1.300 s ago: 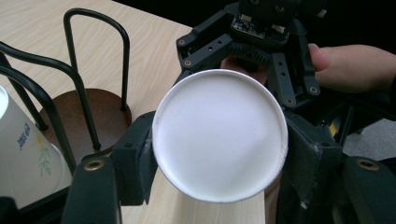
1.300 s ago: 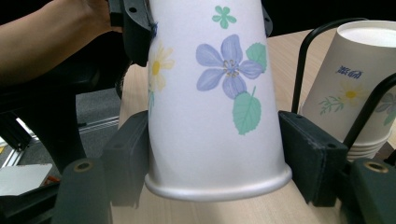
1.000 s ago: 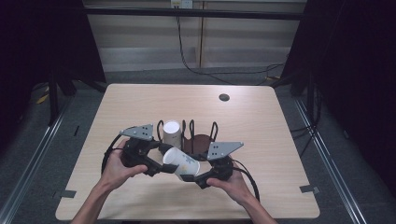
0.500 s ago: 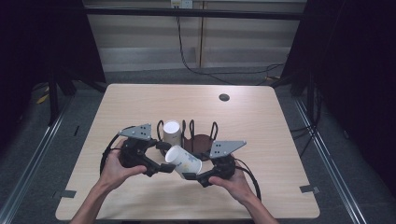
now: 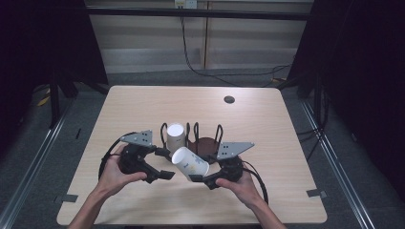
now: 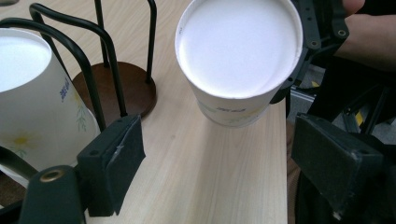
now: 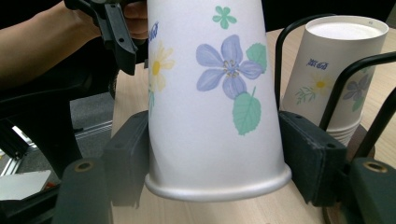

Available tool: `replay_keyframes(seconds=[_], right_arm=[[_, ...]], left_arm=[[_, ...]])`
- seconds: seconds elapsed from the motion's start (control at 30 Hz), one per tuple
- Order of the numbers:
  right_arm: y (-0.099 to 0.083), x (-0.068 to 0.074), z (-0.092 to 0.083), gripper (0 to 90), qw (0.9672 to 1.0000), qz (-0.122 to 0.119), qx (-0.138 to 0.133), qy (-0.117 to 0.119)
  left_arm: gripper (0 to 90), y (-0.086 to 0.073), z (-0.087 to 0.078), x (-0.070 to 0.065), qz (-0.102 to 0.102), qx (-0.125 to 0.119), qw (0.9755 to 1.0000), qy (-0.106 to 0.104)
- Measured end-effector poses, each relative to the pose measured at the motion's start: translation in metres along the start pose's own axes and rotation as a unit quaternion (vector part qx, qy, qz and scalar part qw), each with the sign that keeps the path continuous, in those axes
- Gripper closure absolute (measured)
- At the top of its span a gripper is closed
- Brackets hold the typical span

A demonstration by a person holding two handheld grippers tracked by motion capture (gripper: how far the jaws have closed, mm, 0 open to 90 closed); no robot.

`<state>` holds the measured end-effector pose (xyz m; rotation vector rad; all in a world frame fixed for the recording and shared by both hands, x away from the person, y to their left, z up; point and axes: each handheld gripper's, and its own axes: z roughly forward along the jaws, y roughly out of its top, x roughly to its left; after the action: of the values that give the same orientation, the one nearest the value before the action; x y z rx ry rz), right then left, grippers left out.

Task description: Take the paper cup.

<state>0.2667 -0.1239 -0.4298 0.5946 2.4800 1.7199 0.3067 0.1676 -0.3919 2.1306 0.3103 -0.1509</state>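
White paper cup (image 5: 189, 162), flower print, tilted, just in front of the wire cup rack (image 5: 200, 138).
Right gripper (image 5: 203, 180) clamps its rim end; left gripper (image 5: 165, 164), jaws just opened, released beside it. Second cup (image 5: 175, 136) stands in rack.

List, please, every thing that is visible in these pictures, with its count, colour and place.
paper cup: 1, white with flower print, tilted, near the table's front middle, clamped near its rim by the right hand-held gripper
stack of paper cups: 1, white with flower print, upside down in the rack's left side
cup rack: 1, black wire loops on a round brown base, table middle
table: 1, light wood
small round disc: 1, dark, far right part of the table
left hand-held gripper: 1, black, jaws just opened, apart from the cup
right hand-held gripper: 1, black, pads pressing the cup
hands: 2, one on each gripper
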Motion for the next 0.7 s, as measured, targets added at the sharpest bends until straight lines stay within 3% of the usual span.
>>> replay_keyframes(seconds=[0.1, 0.37, 0.7], right_arm=[[0.0, 0.0, -0.001, 30.0, 1.0, 0.002, 0.005, 0.0], [0.002, -0.002, -0.005, 30.6, 0.9997, 0.007, 0.021, 0.003], [0.005, -0.004, -0.012, 30.5, 0.9989, 0.002, 0.047, -0.005]], left_arm=[[17.8, -0.002, -0.001, 0.001, -0.007, 0.001, 1.0, 0.002], [16.7, -0.004, -0.002, 0.001, -0.002, 0.009, 0.9999, 0.01], [16.7, -0.007, 0.001, 0.0, 0.009, 0.044, 0.9987, 0.023]])
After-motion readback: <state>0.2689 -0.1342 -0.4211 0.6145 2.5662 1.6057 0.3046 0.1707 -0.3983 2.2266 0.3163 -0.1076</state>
